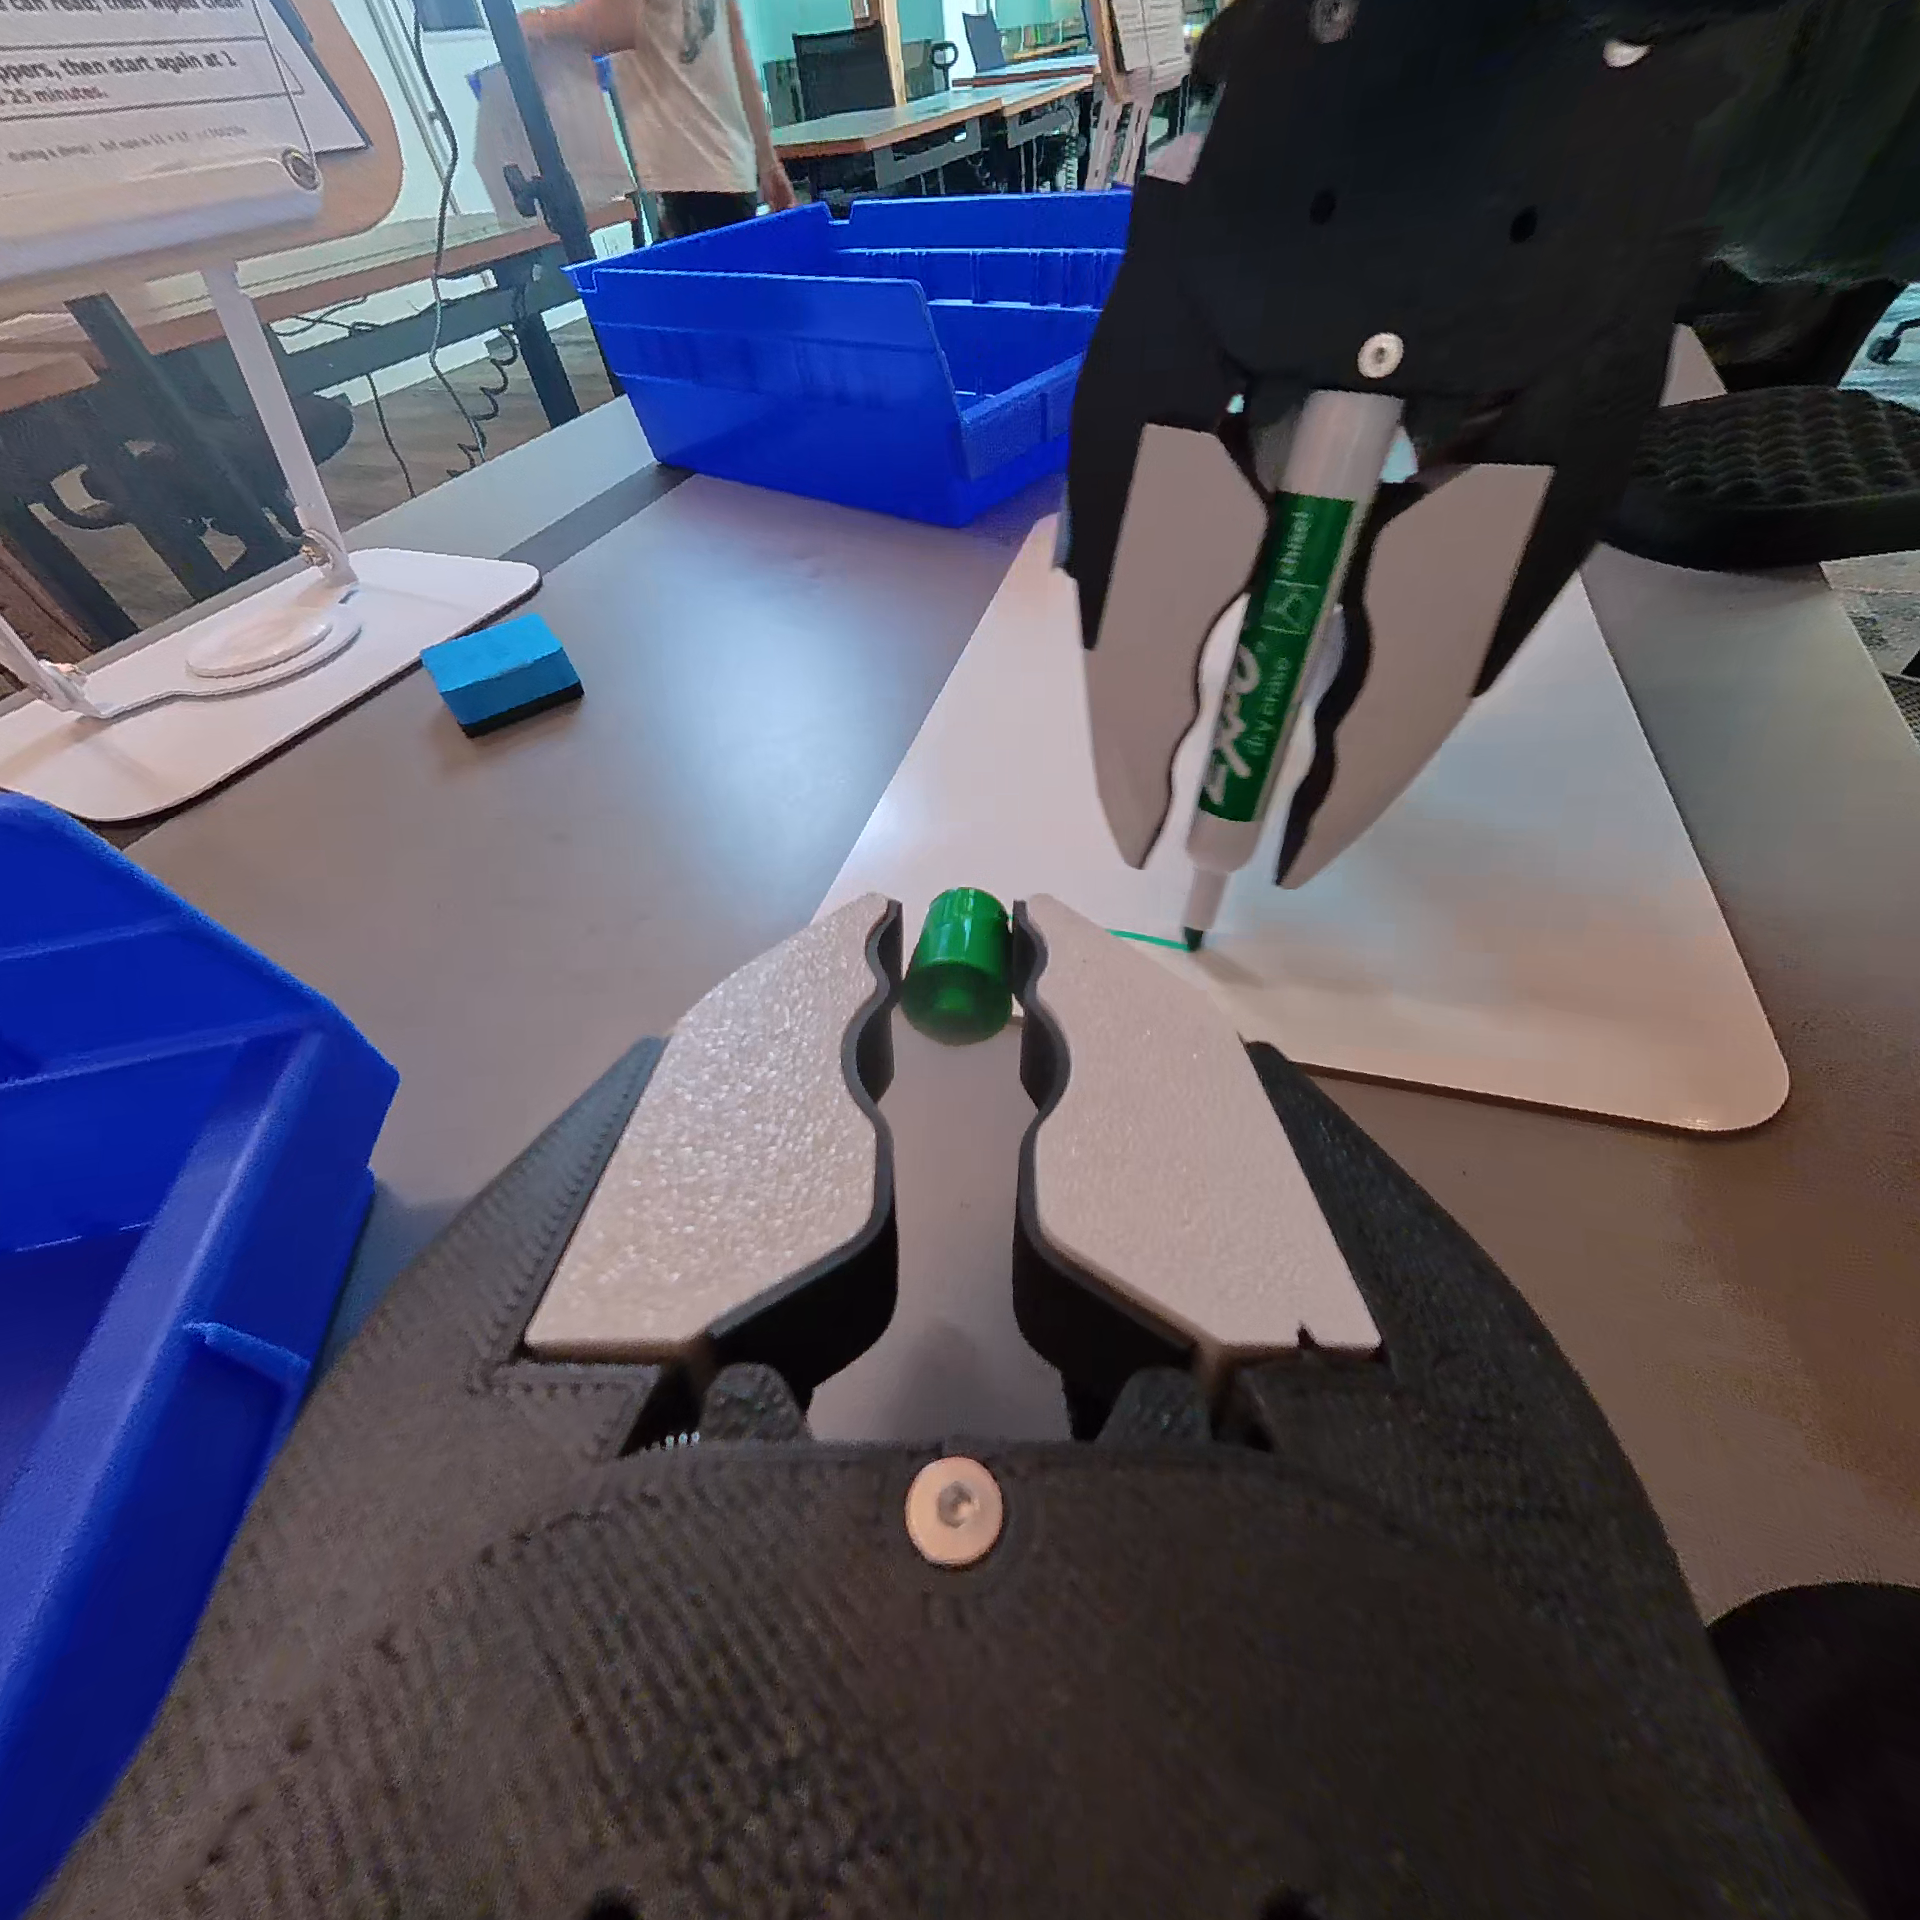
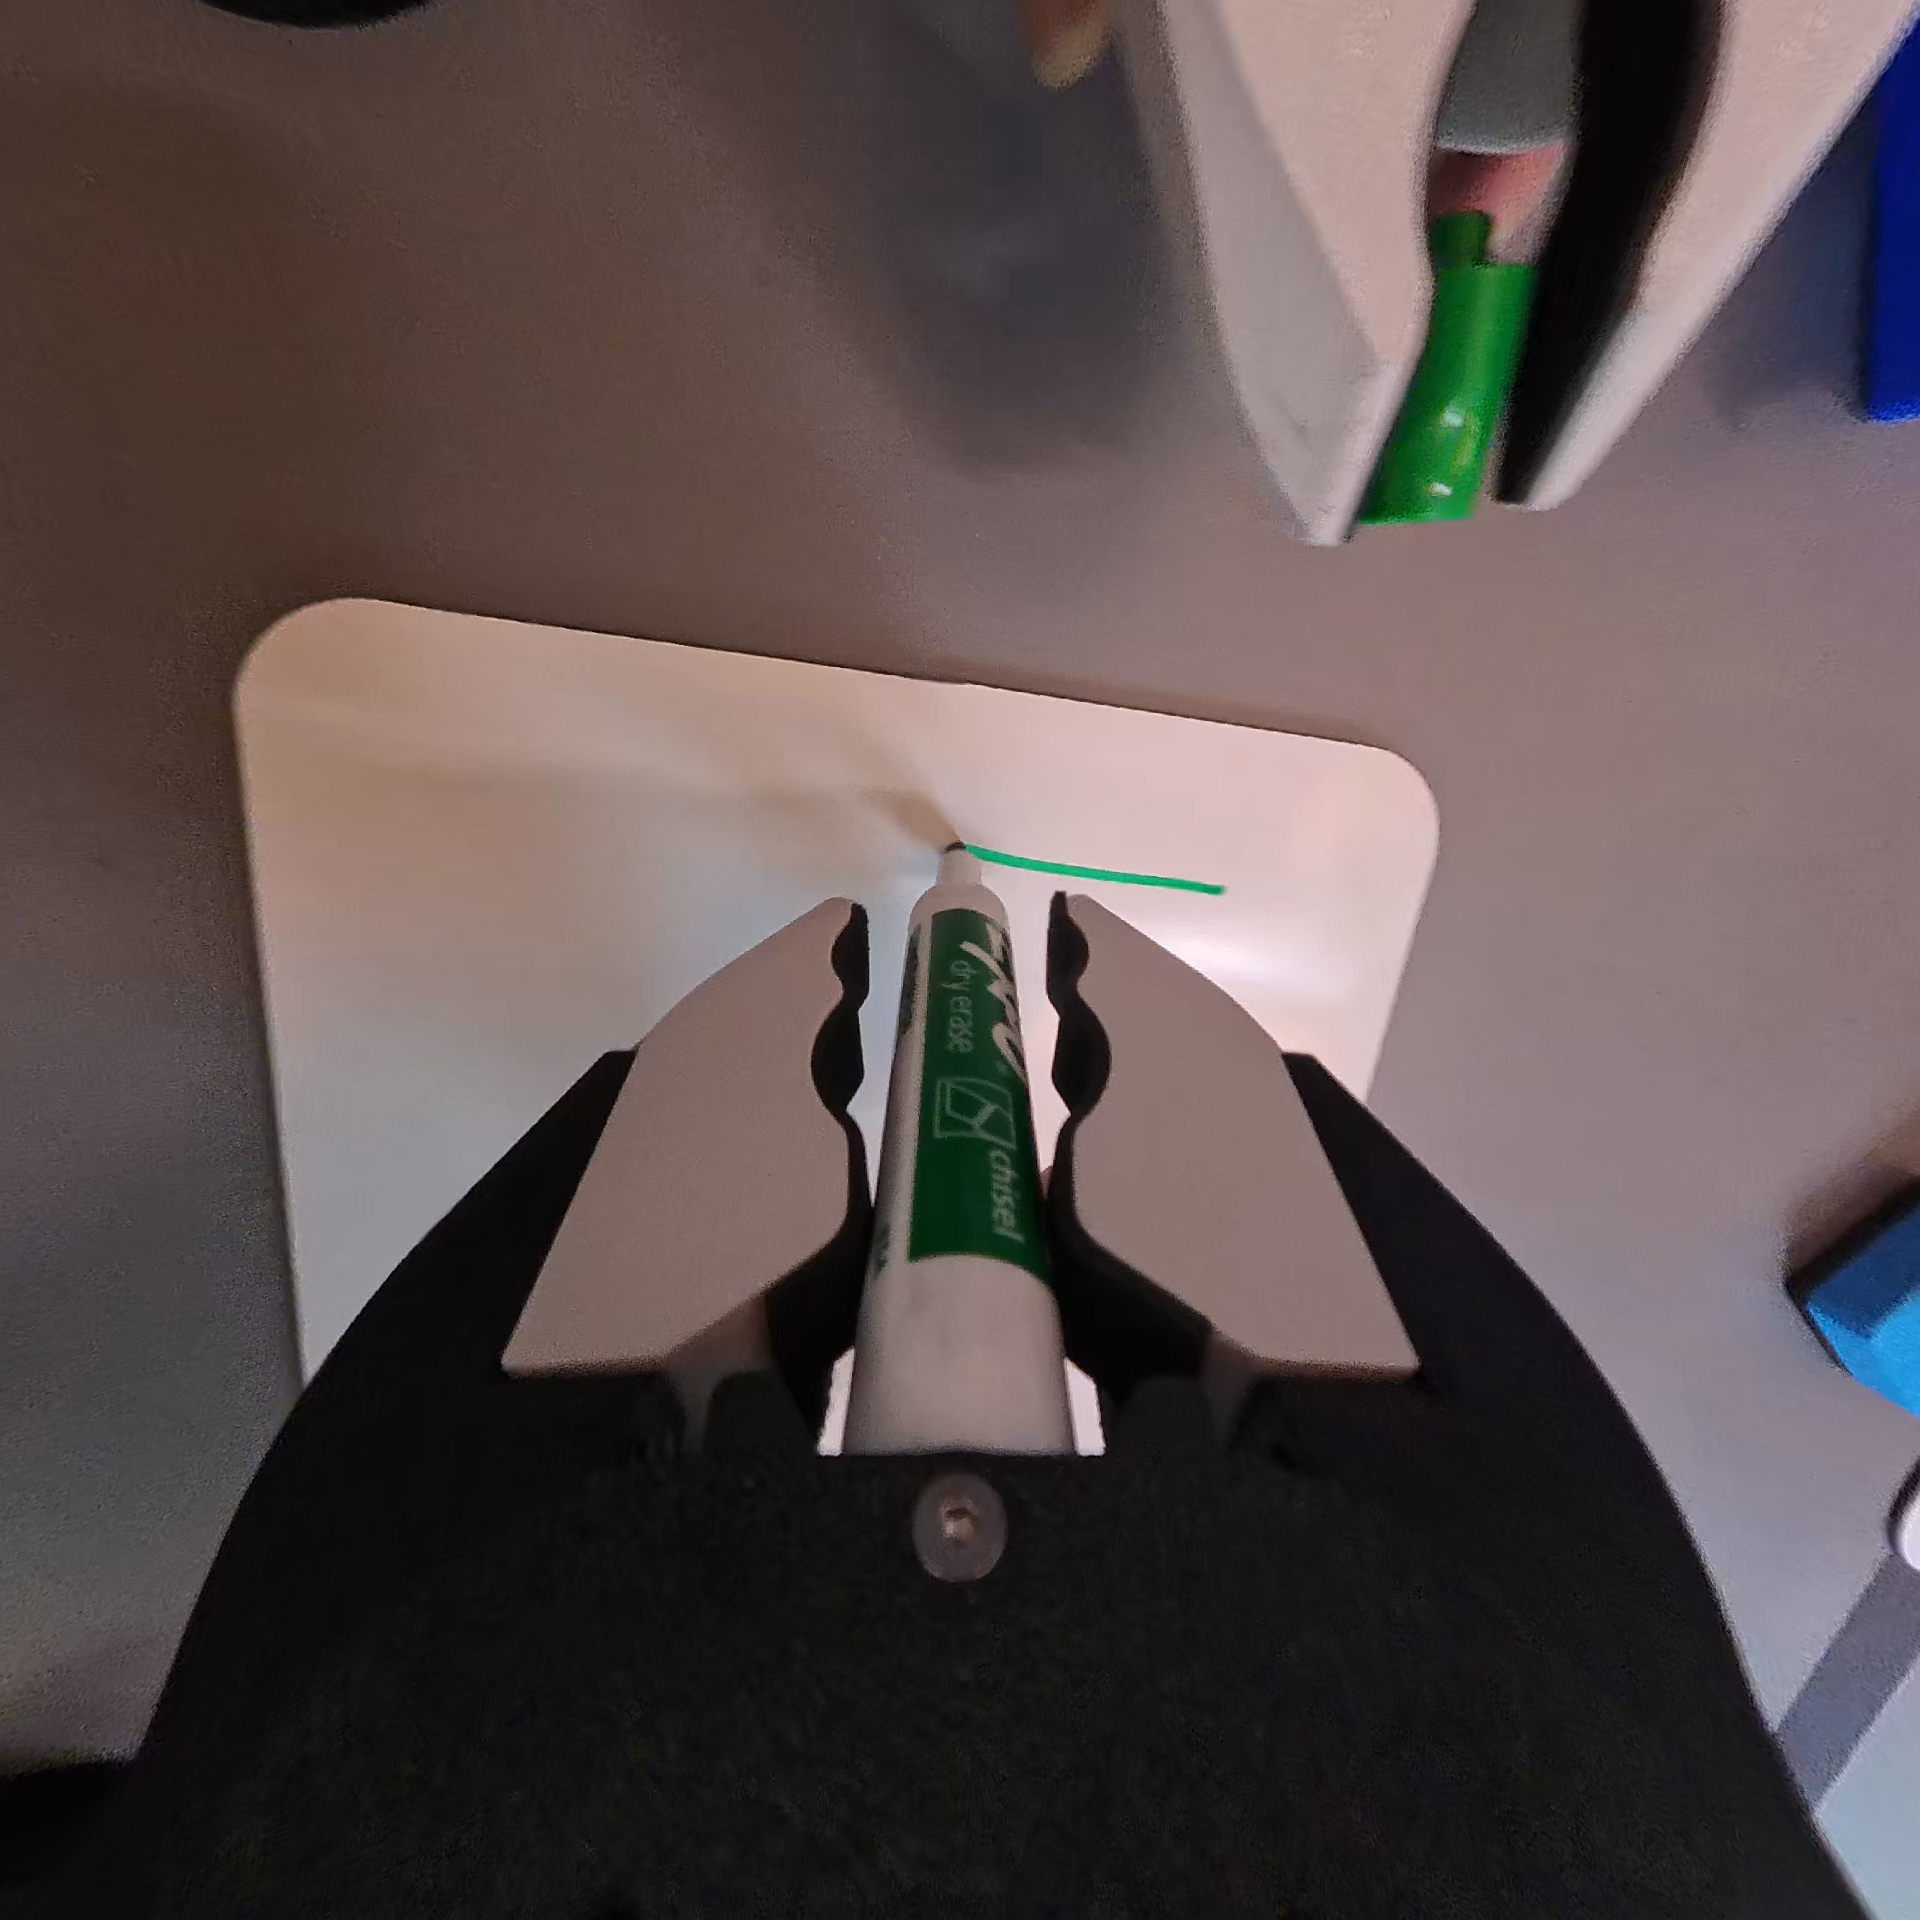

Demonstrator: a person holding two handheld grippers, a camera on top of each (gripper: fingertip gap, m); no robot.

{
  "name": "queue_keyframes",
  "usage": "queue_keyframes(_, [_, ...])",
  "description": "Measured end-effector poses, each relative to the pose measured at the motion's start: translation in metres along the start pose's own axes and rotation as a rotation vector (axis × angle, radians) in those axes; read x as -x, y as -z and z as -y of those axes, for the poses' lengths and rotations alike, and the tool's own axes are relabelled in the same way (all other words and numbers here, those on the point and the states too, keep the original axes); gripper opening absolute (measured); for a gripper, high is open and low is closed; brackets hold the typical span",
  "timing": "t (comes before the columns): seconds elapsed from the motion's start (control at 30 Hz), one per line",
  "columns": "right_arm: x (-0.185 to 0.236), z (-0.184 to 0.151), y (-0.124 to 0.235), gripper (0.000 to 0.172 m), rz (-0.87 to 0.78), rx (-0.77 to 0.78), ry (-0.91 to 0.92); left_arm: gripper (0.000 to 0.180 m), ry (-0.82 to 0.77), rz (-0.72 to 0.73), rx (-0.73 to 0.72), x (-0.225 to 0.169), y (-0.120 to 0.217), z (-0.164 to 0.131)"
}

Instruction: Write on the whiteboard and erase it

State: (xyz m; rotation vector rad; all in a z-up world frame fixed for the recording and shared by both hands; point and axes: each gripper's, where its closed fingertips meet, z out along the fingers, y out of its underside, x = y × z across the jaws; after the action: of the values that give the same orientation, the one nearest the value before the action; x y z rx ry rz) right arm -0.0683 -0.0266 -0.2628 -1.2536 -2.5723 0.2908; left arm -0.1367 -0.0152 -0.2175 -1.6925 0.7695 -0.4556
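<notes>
Marker [image 2: 961, 1091] tip mid-whiteboard [image 2: 520, 935], well clear of its edges.

Glossy whiteboard [image 2: 520, 831]; shiny plastic cap [image 1: 956, 982]; matt table [image 1: 675, 831]

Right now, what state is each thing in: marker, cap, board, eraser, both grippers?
Green dry-erase marker: uncapped, tip on board.
Green plastic cap: off, gripped.
White whiteboard: flat, one green line.
Blue foam eraser: idle on table.
Left gripper: holding cap.
Right gripper: holding marker.
</notes>
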Motion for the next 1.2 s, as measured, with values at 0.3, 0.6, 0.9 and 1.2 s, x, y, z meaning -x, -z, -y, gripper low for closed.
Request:
queue_keyframes(0.3, [-0.036, -0.006, 0.008, 0.034, -0.132, -0.02, -0.071, 0.02, -0.002, 0.003, 0.004, 0.0, -0.001, 0.0])
queue_keyframes(0.6, [-0.054, -0.011, -0.002, 0.034, -0.144, -0.028, -0.101, 0.02, 0.008, -0.008, 0.01, -0.001, -0.001, -0.001])
queue_keyframes(0.9, [-0.055, -0.013, -0.005, 0.034, -0.137, -0.017, -0.107, 0.02, 0.006, -0.011, 0.015, -0.001, -0.001, -0.002])
queue_keyframes(1.2, [-0.044, -0.02, -0.003, 0.034, -0.12, 0.001, -0.112, 0.02, 0.004, -0.015, 0.021, -0.002, -0.002, -0.003])
